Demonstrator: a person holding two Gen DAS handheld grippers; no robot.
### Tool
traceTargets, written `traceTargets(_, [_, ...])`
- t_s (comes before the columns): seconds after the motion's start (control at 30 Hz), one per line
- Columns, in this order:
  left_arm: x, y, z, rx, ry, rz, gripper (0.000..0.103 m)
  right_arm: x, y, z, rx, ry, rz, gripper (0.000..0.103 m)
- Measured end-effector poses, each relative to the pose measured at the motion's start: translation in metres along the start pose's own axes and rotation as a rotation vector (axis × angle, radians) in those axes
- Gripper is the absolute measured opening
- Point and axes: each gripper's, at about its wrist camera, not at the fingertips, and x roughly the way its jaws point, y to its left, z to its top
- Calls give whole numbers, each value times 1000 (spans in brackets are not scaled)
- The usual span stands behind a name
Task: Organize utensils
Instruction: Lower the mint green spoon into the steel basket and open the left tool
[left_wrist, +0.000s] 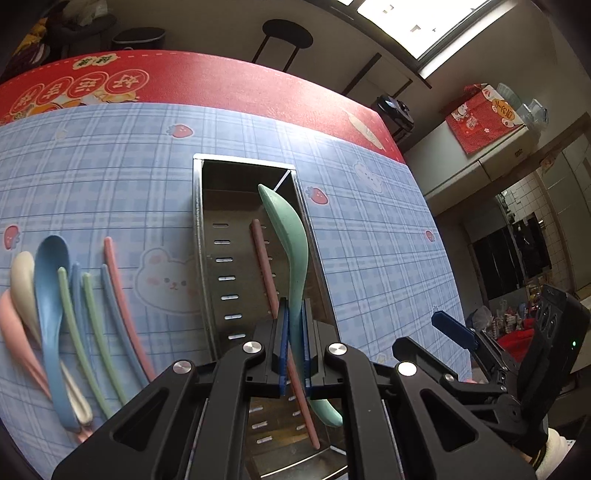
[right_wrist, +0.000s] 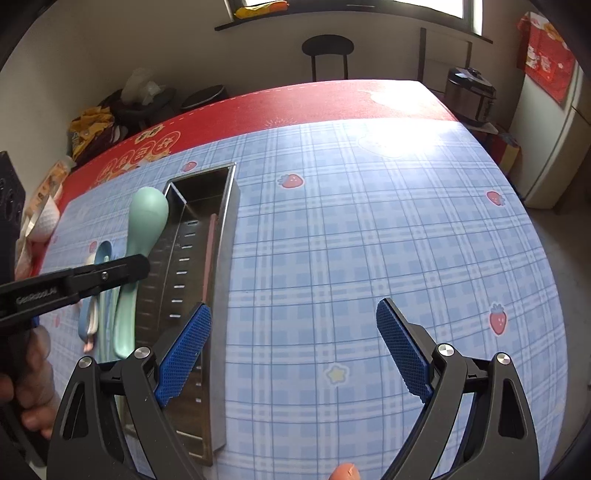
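Status check, utensil sort.

Metal tray (left_wrist: 207, 236), long and slotted, sits on the blue plaid mat (left_wrist: 369, 258). Inside so far: one brownish-pink chopstick (left_wrist: 264, 269) lying lengthwise on the tray floor. That's the only item clearly deposited.

L gripper (left_wrist: 294, 343): jaws clamped tight on the handle of the green spoon (left_wrist: 291, 236), blue pads pinching both sides. Spoon is held over the tray, bowl end pointing toward the far end, tail end sticking out below the pads. From the R wrist view the bowl looks to sit above the tray's left rim, so it is not down inside yet; not released.

R gripper (right_wrist: 295, 350): jaws spread wide, nothing between the pads, only mat beneath. It hangs just right of the tray's near end. Idle as far as I can tell.

Still on the mat, left of the tray, well apart from it:
- blue spoon (left_wrist: 51, 280)
- beige spoon (left_wrist: 22, 273)
- pink spoon (left_wrist: 14, 332), partly under the others
- green chopsticks (left_wrist: 79, 332), pair
- blue chopsticks (left_wrist: 110, 314), appear to be a pair
- pink chopstick (left_wrist: 122, 291), single

Judgement: early stage. One piece in, one in hand about to go, bulk of the pile untouched. Pink chopstick on mat prob. matches the one in the tray.
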Motion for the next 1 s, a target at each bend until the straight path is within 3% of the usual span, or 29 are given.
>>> traceTargets(0.2, [35,12,24,-55,65,0,6,3,-21,3,36,4,-11,88])
traceTargets(0.7, [71,2,42,25,143,4,7,0,-30,-1,63,4,-17,88])
traceTargets(0.77, [70,1,42,41,145,18,10,-2,-29,-2,66,3,-16,88])
traceTargets(0.87, [58,3,42,52,136,21,26,-5,-27,-3,69,0,-17,88])
traceTargets(1.0, [39,4,41,63,113,24,28,-9,-24,-3,86,-9,-11,88])
